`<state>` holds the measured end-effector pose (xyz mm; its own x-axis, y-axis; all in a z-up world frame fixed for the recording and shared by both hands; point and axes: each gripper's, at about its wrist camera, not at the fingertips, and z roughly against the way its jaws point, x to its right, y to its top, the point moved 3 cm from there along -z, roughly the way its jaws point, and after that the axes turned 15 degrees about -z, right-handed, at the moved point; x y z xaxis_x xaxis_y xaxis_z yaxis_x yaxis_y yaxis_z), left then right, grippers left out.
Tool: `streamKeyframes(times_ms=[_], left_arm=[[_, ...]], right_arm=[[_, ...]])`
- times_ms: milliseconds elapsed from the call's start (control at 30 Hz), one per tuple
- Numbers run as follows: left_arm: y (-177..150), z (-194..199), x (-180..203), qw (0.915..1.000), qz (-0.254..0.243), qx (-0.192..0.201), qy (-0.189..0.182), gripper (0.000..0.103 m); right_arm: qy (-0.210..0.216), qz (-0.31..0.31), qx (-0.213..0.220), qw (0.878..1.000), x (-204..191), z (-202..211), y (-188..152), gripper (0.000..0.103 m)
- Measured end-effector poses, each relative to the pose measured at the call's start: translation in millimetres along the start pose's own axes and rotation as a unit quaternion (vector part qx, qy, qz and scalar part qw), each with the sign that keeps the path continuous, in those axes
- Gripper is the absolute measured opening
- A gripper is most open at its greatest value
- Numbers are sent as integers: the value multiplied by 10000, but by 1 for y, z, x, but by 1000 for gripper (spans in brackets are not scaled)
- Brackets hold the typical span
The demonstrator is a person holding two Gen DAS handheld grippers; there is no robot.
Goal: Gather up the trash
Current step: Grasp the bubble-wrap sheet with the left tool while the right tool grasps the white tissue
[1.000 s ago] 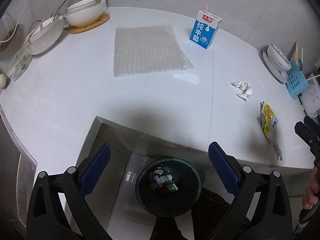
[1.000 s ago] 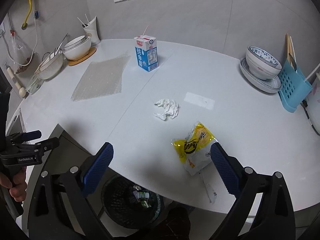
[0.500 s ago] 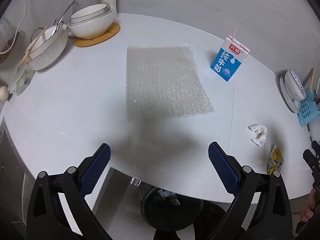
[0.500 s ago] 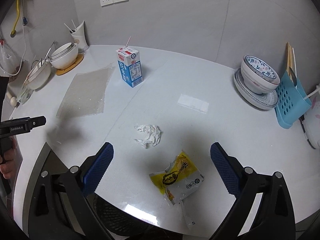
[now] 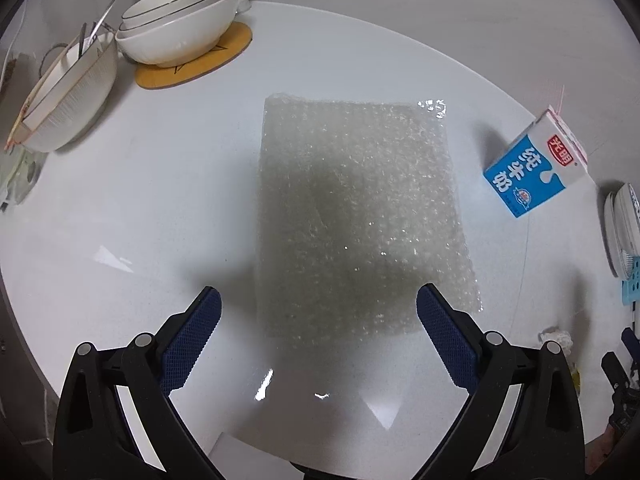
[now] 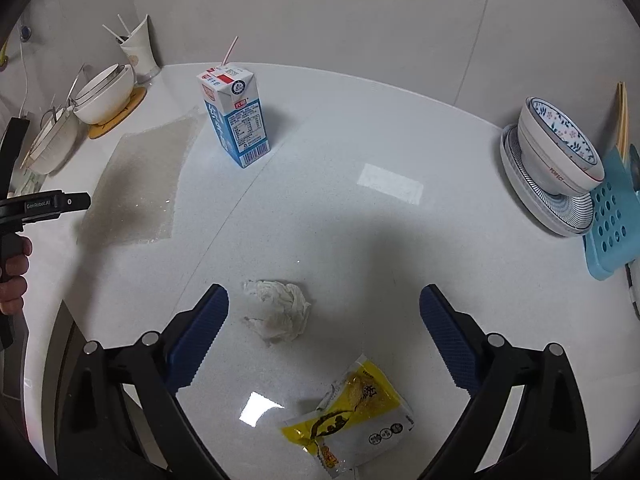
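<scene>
In the left wrist view, the left gripper [image 5: 319, 322] fills the bottom of the frame with its jaws wide apart and nothing between them. Just above them, in the centre, a sheet of bubble wrap [image 5: 360, 216] lies flat on the white worktop [image 5: 160, 200]; its near edge falls between the two blue pads. At the right, a blue and white milk carton [image 5: 534, 168] stands well clear of the sheet. Stacked white bowls [image 5: 180, 28] sit on a round yellow mat [image 5: 196, 64] at the upper left, with another bowl [image 5: 64, 96] beside them. A crumpled tissue [image 5: 556, 336] shows at the lower right edge.

In the right wrist view, the right gripper [image 6: 324, 320] also has its jaws spread apart and empty. The crumpled tissue [image 6: 278, 312] lies on the worktop [image 6: 400, 240] between them, nearer the left pad. Below it, at the bottom centre, is a yellow snack wrapper [image 6: 352, 416]. The milk carton [image 6: 234, 114], with a straw in its top, stands upright at upper centre, the bubble wrap [image 6: 140, 184] to its left. At far left, a hand [image 6: 14, 276] holds the left gripper's handle. A patterned bowl [image 6: 560, 152] rests on plates at the right, by a blue rack [image 6: 612, 232].
</scene>
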<state>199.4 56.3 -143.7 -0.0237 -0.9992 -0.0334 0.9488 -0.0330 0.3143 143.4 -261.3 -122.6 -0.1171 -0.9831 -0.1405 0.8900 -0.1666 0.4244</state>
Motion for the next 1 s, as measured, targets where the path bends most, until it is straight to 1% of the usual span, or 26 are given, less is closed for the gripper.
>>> streamKeyframes(times_ms=[67, 133, 267, 500, 633, 667, 700, 733, 767, 800, 833, 867, 900, 933, 967, 1000], left_arm=[[6, -8, -1, 10000, 3, -59, 26, 96], [11, -17, -1, 9999, -27, -119, 48, 96], [21, -35, -3, 9996, -24, -270, 126, 96], [34, -59, -7, 9987, -11, -471, 187, 96], [36, -70, -6, 9980, -42, -584, 242, 97], [36, -71, -7, 9981, -21, -578, 225, 95], [37, -71, -7, 9982, 6, -582, 171, 93], [37, -71, -6, 9983, 12, -567, 132, 89], [38, -70, -4, 9983, -52, -555, 140, 85], [36, -68, 0, 9983, -79, -566, 151, 84], [37, -67, 3, 9982, -106, -577, 151, 79], [38, -65, 6, 9981, -144, -590, 135, 71], [39, -63, 11, 9980, -189, -593, 113, 65], [40, -62, 15, 9979, -235, -598, 95, 55], [41, -60, 18, 9979, -266, -585, 75, 41], [42, -59, 21, 9979, -313, -563, 40, 34]], right_arm=[[34, -29, -52, 10000, 2, -8, 3, 92], [51, -53, -127, 9999, 3, -15, 5, 85], [58, -91, -278, 9996, 6, -30, 5, 85], [168, 81, -512, 9985, -1, -42, -1, 84], [205, 241, -724, 9969, -10, -51, -10, 77], [207, 276, -761, 9965, -12, -53, -13, 76], [195, 295, -791, 9962, -12, -54, -15, 72], [180, 308, -843, 9958, -13, -57, -17, 67], [208, 311, -895, 9953, -15, -59, -19, 64], [230, 315, -924, 9950, -16, -60, -20, 58], [236, 332, -943, 9947, -18, -61, -21, 52], [240, 346, -955, 9945, -19, -62, -23, 49], [251, 365, -982, 9942, -20, -63, -24, 44], [240, 409, -1024, 9936, -22, -64, -26, 34], [195, 472, -1079, 9928, -25, -66, -27, 29], [176, 517, -1109, 9923, -27, -67, -29, 20]])
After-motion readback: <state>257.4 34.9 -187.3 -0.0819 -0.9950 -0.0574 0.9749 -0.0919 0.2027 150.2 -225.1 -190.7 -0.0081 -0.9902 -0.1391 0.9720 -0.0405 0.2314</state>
